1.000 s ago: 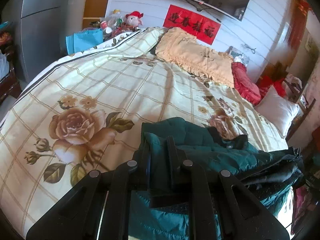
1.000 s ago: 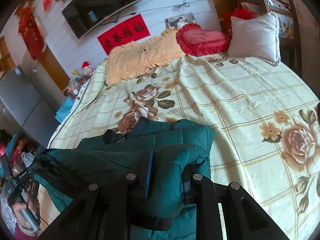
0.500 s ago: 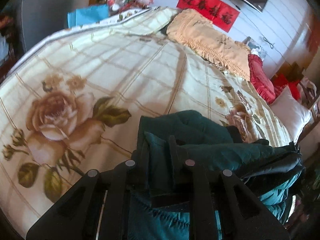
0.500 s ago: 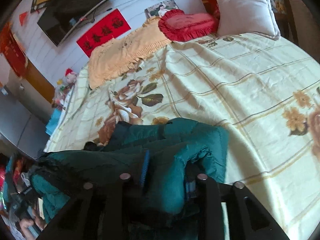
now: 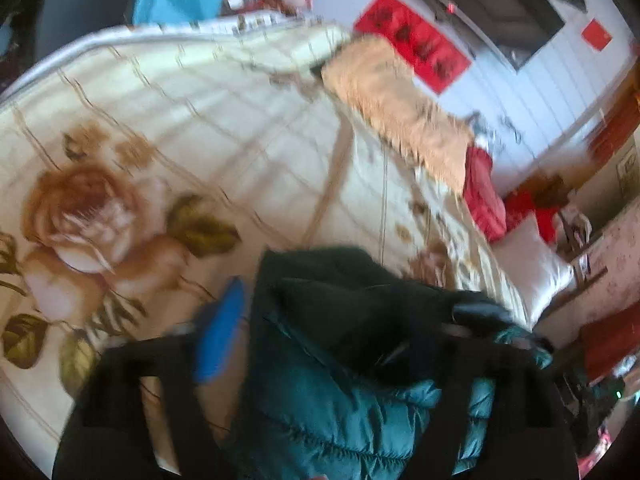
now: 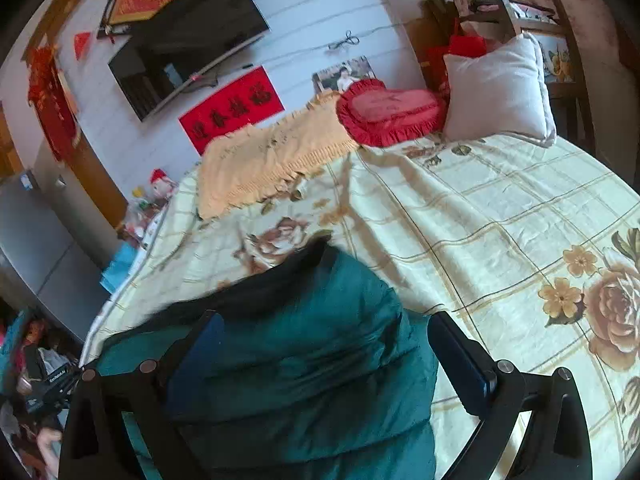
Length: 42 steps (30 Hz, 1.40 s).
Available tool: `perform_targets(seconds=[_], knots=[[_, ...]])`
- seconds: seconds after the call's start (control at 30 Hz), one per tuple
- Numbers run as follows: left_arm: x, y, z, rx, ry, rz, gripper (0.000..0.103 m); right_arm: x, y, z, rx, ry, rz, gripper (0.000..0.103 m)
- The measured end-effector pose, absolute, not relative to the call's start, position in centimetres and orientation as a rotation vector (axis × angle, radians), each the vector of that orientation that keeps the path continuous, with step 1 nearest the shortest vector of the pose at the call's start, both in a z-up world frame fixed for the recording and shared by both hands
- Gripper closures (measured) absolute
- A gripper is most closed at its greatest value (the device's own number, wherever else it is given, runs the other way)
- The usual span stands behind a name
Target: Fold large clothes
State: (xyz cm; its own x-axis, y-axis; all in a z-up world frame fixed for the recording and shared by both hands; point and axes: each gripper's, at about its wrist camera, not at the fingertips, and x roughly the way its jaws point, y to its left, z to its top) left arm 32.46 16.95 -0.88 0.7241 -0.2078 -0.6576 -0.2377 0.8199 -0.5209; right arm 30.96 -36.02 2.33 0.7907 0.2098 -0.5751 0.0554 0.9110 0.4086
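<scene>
A dark teal quilted jacket (image 6: 304, 364) lies bunched at the near edge of a bed with a cream rose-print cover (image 6: 500, 216). My right gripper (image 6: 332, 364) is open, its jaws spread wide on either side of the jacket's fold, with blue pads (image 6: 460, 360) showing. In the blurred left wrist view the jacket (image 5: 352, 384) fills the gap of my left gripper (image 5: 340, 344), which is open too, with one blue pad (image 5: 220, 332) clear of the cloth.
A yellow fringed blanket (image 6: 264, 164), a red heart cushion (image 6: 388, 112) and a white pillow (image 6: 500, 88) lie at the bed's head. A wooden chair (image 6: 532, 12) stands at the right. A grey cabinet (image 6: 32, 240) and clutter stand left of the bed.
Both grippers have opened and let go of the jacket, which has dropped onto the bed. Both cameras have tilted; the left one is still moving and blurred.
</scene>
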Motion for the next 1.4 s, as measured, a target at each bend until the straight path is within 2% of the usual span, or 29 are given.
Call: perform_targets(seconds=[0.1,0.23,0.27,0.5,0.57,0.63,0.8,0.97,1.2,1.4], knots=[[31.6,17.0,0.0,-0.623,0.750,0.021,0.020,29.9,-33.3,3.0,0.338,0.666,0.173,0.003],[31.0,15.5,0.0,-0.570,0.761,0.036,0.020,30.1,-27.5,1.9,0.144,0.746,0.231,0.022],[30.8,14.8,-0.2,-0.547,0.764,0.034,0.020,30.6,-25.9,1.2,0.114,0.768,0.250,0.024],[32.7,10.3,-3.3,-0.327,0.836,0.076,0.020,34.7,-19.3,-2.8,-0.001,0.837,0.207,0.024],[34.1,10.5,-4.3,-0.330,0.857,0.093,0.018,36.1,-19.1,-4.0,-0.004,0.852,0.151,0.024],[35.7,10.8,-5.4,-0.350,0.904,0.106,0.012,37.6,-19.6,-5.1,0.024,0.884,0.122,0.024],[37.0,10.7,-6.7,-0.371,0.911,0.115,0.011,39.3,-20.0,-6.7,0.043,0.904,0.079,0.023],[36.6,10.0,-6.1,-0.304,0.906,0.121,0.011,38.5,-20.1,-5.6,0.040,0.913,0.083,0.023],[33.8,9.5,-2.8,-0.254,0.804,0.104,0.011,33.4,-23.7,-1.5,0.008,0.795,0.092,0.023],[34.6,7.4,-3.4,-0.160,0.824,0.092,0.011,33.9,-28.4,-2.4,0.022,0.807,-0.021,0.023]])
